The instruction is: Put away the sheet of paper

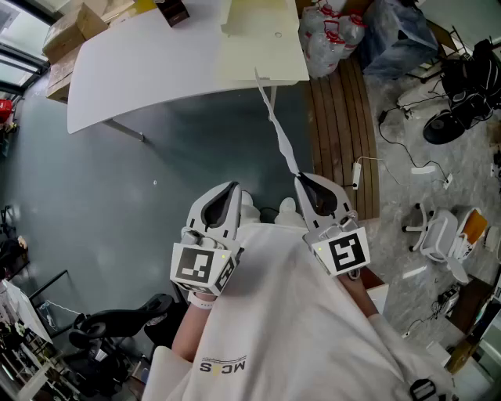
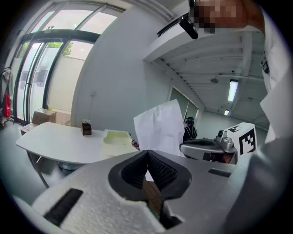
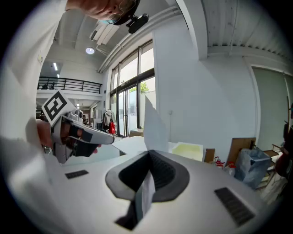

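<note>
Two white handheld grippers are out in front of the person's white-sleeved arms, over a grey floor. The right gripper has its jaws clamped on the bottom edge of a thin white sheet of paper. In the right gripper view the sheet of paper rises upright from between the black ribbed pads of the right gripper. From the head view it shows edge-on and slightly wavy, running away from the gripper toward the near edge of a white curved-top table, held in the air. The left gripper sits just beside the right one, jaws pressed together with nothing between them. Its own view shows the left gripper pads meeting at the tip and the sheet standing behind them. On the table are a pale yellow shallow tray and a small dark brown box. Brown cardboard boxes sit past the table's far left end.
</note>
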`<state>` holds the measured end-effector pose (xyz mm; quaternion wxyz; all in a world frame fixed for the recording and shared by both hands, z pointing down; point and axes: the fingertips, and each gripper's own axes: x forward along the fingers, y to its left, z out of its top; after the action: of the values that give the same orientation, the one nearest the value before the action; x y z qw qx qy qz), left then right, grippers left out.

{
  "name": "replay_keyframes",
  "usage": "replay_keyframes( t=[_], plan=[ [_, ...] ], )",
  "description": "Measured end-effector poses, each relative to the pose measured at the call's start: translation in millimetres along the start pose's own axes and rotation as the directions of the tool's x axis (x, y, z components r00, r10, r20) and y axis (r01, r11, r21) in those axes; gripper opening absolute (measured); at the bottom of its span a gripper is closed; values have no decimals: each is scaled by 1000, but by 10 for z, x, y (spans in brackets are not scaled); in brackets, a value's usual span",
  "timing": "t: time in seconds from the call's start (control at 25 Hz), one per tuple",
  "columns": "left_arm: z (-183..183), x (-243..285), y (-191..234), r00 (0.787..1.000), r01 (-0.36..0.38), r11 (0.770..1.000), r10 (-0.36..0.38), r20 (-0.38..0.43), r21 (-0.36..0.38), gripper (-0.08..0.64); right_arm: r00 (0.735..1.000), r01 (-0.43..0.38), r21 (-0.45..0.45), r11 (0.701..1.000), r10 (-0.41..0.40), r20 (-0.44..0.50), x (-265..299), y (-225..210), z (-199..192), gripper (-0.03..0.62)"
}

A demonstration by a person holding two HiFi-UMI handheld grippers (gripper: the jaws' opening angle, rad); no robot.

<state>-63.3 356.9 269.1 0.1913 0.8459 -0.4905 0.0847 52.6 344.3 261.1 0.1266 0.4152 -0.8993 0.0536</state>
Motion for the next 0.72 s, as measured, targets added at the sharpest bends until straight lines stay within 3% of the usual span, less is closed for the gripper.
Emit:
replay_keyframes(
  t=[0.32,0.52,0.72],
  plan=[
    [24,-117,153,1000,11,1000,-10,13,-7,25,999,35,12,999,-35,9,42,116,28,17],
    [-27,-217,235,1000,25,1000,-25,12,15,26,997,72,74,995,-74,27,15,139,19,18],
    [54,-321,426,999,39,999,-40,16,25,25,993,114,47,992,-116,27,91,98,158,18]
  ],
)
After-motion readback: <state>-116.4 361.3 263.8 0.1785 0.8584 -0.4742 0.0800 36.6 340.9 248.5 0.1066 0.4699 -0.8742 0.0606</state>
